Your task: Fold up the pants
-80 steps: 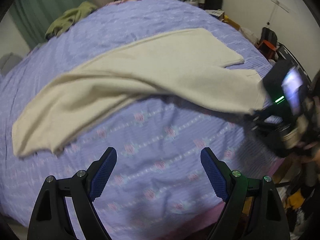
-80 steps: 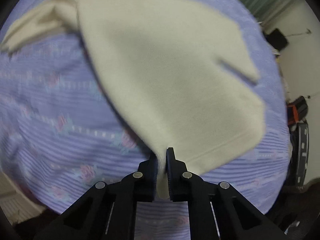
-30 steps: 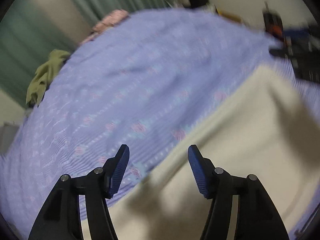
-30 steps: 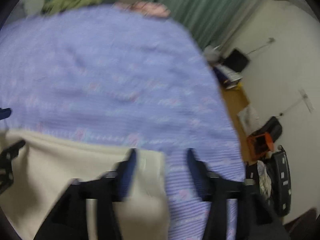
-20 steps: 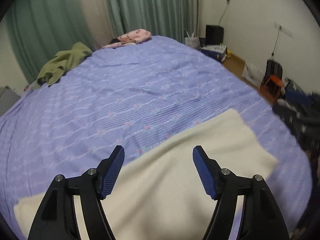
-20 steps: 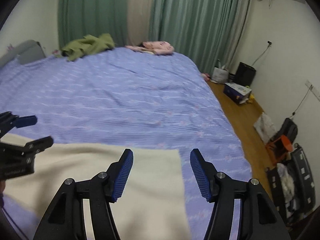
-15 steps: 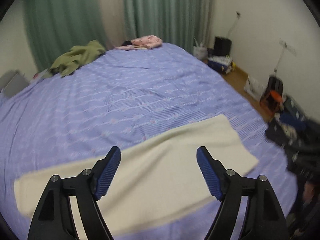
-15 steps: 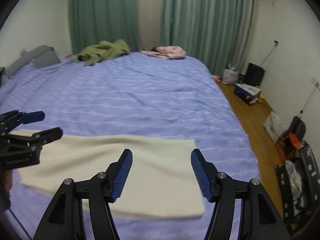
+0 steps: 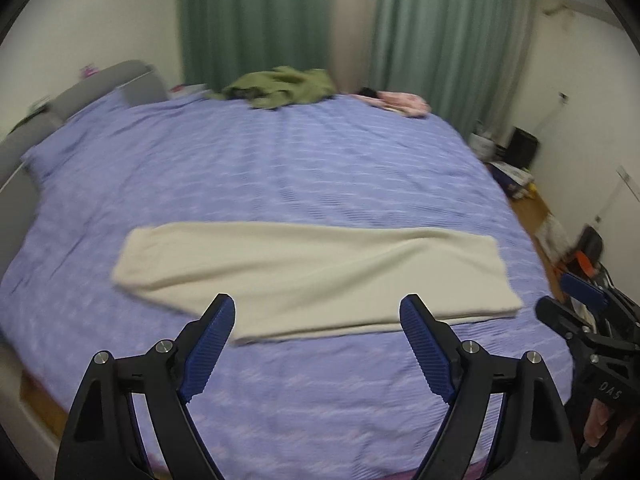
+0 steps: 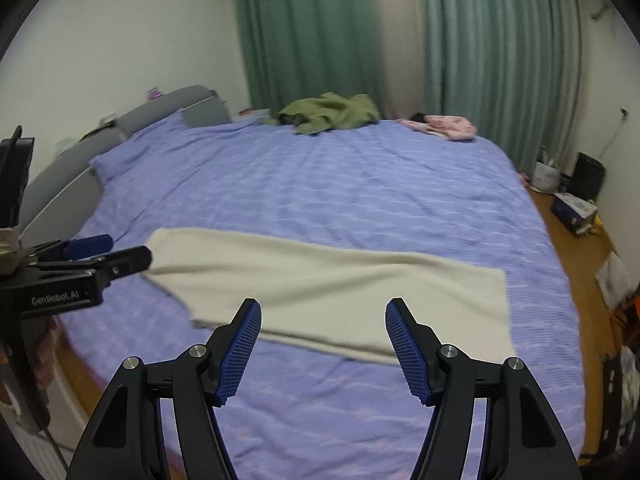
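ahead of both grippers, the cream pants (image 9: 304, 272) lie flat on the bed (image 9: 280, 168), long axis running crosswise. left gripper (image 9: 316, 344) and right gripper (image 10: 322, 346) hover spread wide, empty, each nearer its own end.

A home bedroom is showing: a wide bed (image 10: 360, 184) wearing a lavender striped cover is filling the room, green curtains (image 10: 320, 36) are hanging at twelve o'clock, and crumpled clothes (image 10: 332, 118) are lying near its far edge.
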